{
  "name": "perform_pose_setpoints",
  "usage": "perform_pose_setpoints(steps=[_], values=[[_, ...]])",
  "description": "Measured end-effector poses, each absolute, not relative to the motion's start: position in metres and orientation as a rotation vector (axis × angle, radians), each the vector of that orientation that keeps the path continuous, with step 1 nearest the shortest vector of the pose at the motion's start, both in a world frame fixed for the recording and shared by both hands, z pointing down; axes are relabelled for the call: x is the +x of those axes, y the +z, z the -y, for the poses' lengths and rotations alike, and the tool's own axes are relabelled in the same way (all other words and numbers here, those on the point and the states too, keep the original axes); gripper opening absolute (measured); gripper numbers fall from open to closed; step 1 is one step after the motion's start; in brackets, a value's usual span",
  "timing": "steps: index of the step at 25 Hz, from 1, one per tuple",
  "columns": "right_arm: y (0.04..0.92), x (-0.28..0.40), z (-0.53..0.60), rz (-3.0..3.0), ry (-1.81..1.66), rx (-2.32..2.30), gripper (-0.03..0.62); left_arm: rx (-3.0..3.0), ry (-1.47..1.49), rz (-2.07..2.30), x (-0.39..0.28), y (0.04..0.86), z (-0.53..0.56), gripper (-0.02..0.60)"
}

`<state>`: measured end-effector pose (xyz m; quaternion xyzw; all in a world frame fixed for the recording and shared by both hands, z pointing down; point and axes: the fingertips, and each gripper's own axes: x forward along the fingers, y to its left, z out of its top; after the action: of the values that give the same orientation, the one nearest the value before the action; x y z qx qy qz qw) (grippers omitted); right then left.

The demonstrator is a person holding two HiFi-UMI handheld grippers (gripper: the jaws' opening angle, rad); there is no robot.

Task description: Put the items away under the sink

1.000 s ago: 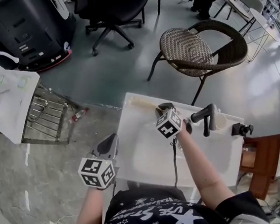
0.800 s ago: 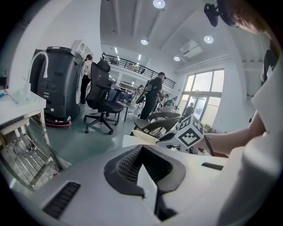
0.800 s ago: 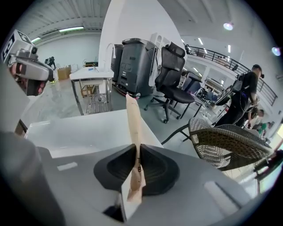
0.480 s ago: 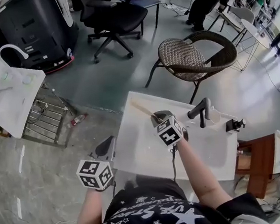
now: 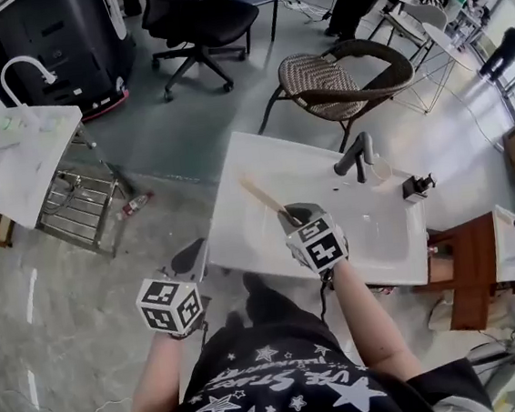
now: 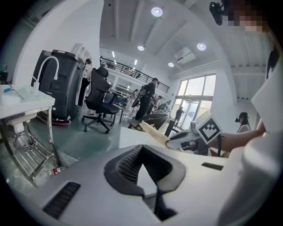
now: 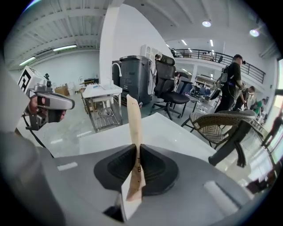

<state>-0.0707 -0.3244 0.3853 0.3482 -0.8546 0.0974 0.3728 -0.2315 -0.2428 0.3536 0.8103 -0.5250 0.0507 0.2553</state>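
Note:
My right gripper hovers over the white sink top, shut on a flat tan strip. In the right gripper view the strip stands upright, pinched between the dark pads of the right gripper. My left gripper hangs left of the sink's near corner, over the floor. Its jaws meet at the tips in the left gripper view with nothing between them. That view also catches the right gripper with the strip.
A black faucet rises at the sink's far side. Beyond it stands a wicker chair, with an office chair further back. At left is a second white sink on a metal rack. A brown cabinet is at right.
Both grippers have drawn back toward the sink's near edge. The right one has lifted the tan strip away from the far left corner. The view has pulled back.

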Motion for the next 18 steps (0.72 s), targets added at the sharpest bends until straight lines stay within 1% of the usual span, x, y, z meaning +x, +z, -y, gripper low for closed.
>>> perform_pose_setpoints(steps=[8, 18], values=[[0.403, -0.034, 0.257, 2.157, 0.348, 0.978, 0.034, 2.243, 0.174, 1.333, -0.215, 0.367, 0.207, 0.009], [0.415, -0.011, 0.223, 2.186, 0.374, 0.913, 0.033, 2.22, 0.184, 1.359, -0.182, 0.369, 0.183, 0.009]])
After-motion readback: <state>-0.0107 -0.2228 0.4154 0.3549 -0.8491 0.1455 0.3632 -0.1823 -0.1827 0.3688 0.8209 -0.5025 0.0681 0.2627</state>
